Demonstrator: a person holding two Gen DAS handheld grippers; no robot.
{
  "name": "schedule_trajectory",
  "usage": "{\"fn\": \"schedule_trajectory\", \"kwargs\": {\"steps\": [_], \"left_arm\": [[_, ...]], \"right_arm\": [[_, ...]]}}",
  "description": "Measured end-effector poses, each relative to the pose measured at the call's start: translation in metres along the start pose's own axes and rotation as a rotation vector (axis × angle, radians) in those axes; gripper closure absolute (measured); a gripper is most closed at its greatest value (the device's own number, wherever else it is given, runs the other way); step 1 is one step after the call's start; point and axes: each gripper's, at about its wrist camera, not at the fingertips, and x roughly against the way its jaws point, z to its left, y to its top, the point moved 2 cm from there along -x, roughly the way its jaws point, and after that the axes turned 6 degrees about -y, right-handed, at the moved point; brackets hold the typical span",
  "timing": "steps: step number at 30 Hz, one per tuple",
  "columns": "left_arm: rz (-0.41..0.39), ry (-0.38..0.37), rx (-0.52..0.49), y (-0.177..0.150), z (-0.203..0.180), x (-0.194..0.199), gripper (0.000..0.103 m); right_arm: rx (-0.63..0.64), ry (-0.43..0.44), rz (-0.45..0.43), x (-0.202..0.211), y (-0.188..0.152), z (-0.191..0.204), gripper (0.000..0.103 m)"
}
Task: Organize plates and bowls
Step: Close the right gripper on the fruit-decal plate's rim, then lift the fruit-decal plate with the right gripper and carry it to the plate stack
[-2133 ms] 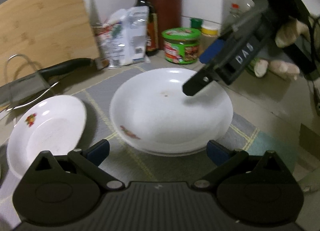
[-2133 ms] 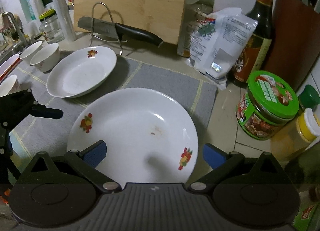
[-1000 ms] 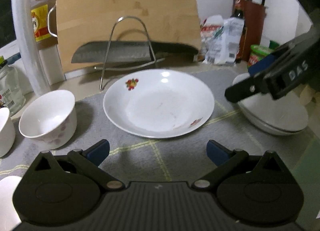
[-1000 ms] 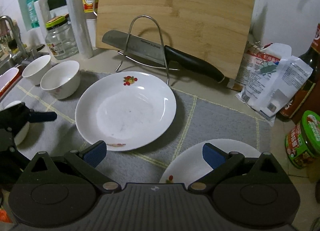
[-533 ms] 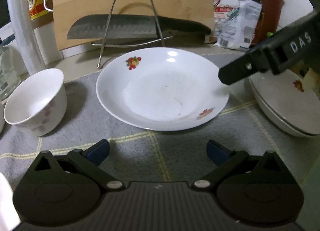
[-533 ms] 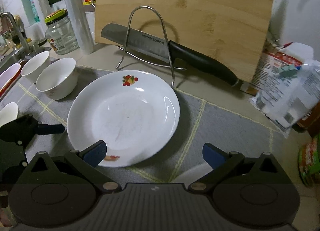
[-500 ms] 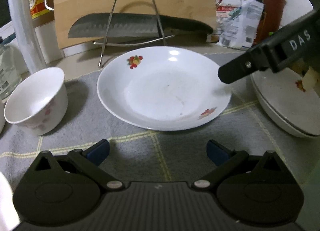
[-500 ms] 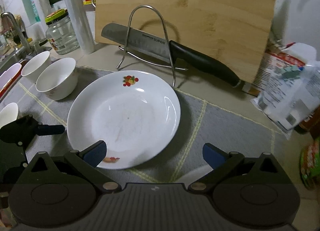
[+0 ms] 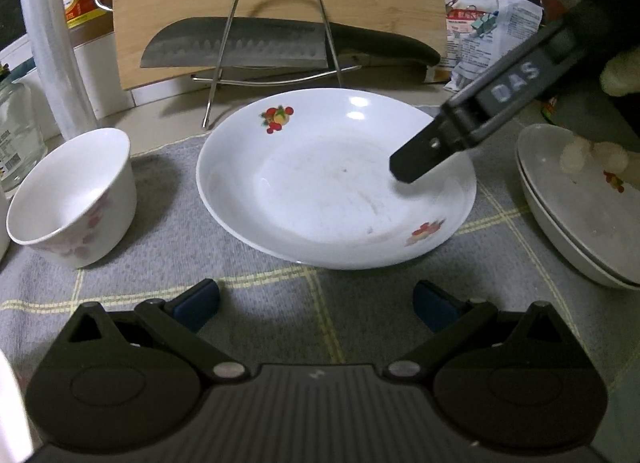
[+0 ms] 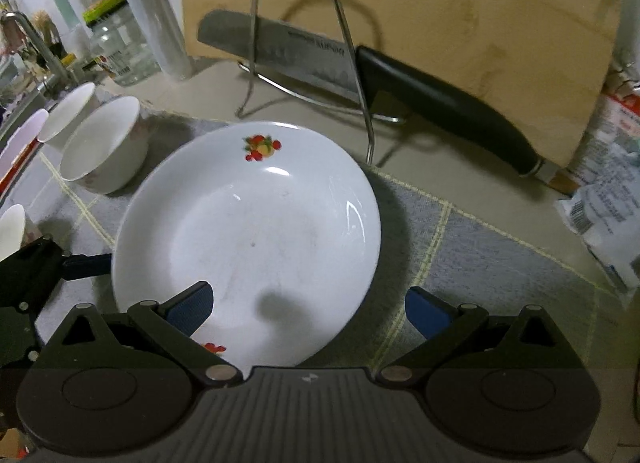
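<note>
Right wrist view has the right gripper (image 10: 308, 303) spread wide with nothing in it, its blue-padded left finger hanging over the near rim of a glossy white shallow plate (image 10: 256, 239) (little fruit decals on it) that sits flat on the grey woven mat (image 10: 460, 263) with pale yellow grid lines. From the left wrist, the left gripper (image 9: 316, 305) is just as wide open and empty, low over the mat just short of that plate, with a round white bowl (image 9: 72, 203) to its left and a stack of two similar plates (image 9: 580, 207) to the right. Behind it all, a steel knife (image 10: 360, 75) with a smooth black handle rests in a bent-wire stand (image 10: 320, 23) against an upright wooden cutting board (image 10: 440, 3).
</note>
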Motion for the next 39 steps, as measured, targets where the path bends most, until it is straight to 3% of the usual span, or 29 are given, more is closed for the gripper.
{"fn": "schedule_trajectory", "kwargs": {"steps": [7, 25, 39], "left_arm": [[-0.013, -0.009, -0.012, 0.001, 0.002, -0.002, 0.000], [-0.049, -0.074, -0.096, 0.008, 0.008, -0.013, 0.000], [-0.085, -0.105, -0.135, 0.010, 0.012, -0.018, 0.000]], "right_arm": [[0.018, 0.047, 0.037, -0.020, 0.009, 0.000, 0.000], [0.109, 0.157, -0.024, -0.035, 0.034, -0.005, 0.000], [0.088, 0.275, -0.035, -0.041, 0.047, -0.016, 0.000]]}}
